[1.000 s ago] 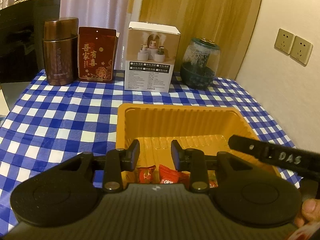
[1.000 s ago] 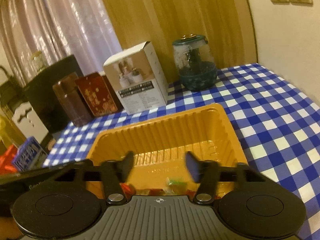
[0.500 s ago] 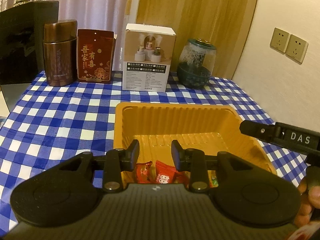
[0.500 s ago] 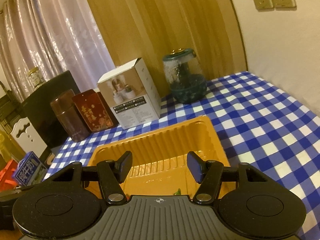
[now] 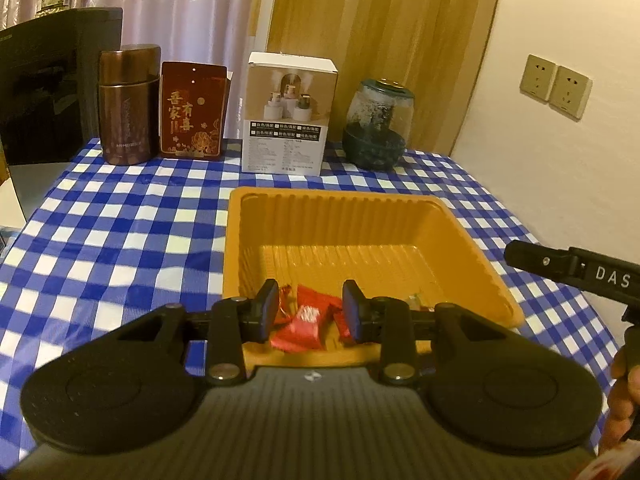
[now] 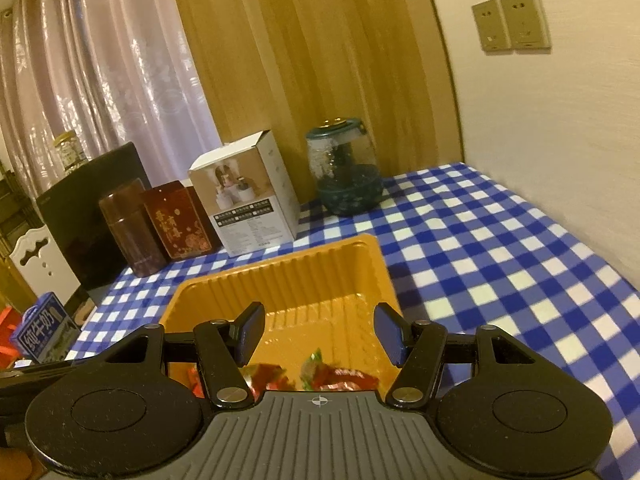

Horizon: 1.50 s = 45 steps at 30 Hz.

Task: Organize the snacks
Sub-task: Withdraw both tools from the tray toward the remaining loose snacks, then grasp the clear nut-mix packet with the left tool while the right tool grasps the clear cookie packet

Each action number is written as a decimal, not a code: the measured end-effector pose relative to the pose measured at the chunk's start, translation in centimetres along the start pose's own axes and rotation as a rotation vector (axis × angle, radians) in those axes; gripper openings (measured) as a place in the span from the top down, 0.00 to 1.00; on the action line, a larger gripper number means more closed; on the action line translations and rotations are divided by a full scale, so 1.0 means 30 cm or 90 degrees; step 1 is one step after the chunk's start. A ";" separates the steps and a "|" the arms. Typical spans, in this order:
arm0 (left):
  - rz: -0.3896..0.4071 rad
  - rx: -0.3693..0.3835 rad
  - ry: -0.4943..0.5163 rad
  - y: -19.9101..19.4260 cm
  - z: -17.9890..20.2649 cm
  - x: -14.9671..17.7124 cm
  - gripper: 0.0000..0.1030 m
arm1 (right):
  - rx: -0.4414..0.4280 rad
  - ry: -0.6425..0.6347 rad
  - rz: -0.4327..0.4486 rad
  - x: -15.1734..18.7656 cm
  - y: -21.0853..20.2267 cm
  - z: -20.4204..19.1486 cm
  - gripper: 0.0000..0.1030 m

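while both tools hover at the near rim of the orange tray (image 5: 472,240), the left gripper (image 5: 310,308) and right gripper (image 6: 316,334) are spread, grasping nothing; red wrapped snacks (image 5: 302,322) lie in the tray's near end; beyond stand a white box (image 5: 286,116), glass jar (image 5: 378,124), brown canister (image 5: 128,104); blue checked tablecloth (image 5: 120,224), curtains behind.
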State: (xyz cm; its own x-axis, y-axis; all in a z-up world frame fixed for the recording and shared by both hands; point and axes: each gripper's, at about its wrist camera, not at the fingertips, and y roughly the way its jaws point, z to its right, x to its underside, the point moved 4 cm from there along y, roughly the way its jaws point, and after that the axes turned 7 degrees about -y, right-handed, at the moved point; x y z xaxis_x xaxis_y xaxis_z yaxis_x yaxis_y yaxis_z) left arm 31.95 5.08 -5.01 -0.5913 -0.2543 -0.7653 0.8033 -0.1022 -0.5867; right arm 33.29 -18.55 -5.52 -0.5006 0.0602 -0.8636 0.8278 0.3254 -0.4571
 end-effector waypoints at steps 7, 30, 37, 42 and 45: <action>-0.009 0.011 -0.007 -0.079 0.021 0.072 0.70 | 0.006 0.001 -0.009 0.051 -0.094 0.005 0.41; -0.103 0.037 0.021 -0.163 0.041 0.353 0.70 | 0.004 -0.093 -0.124 0.325 -0.185 0.053 0.41; -0.134 0.063 0.004 -0.114 0.065 0.382 0.65 | -0.018 -0.117 -0.144 0.359 -0.162 0.052 0.41; -0.147 0.065 0.011 -0.074 0.085 0.393 0.55 | -0.037 -0.165 -0.150 0.371 -0.141 0.026 0.41; -0.159 0.071 0.013 -0.052 0.092 0.398 0.55 | -0.054 -0.185 -0.160 0.379 -0.127 0.014 0.41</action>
State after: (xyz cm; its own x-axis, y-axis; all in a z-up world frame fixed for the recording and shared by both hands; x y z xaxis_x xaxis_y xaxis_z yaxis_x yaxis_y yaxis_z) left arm 23.84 -0.45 -12.52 -0.7722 -0.1881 -0.6069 0.6349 -0.2644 -0.7259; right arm 24.56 -19.51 -13.69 -0.5815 -0.2975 -0.7572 0.6587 0.3741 -0.6528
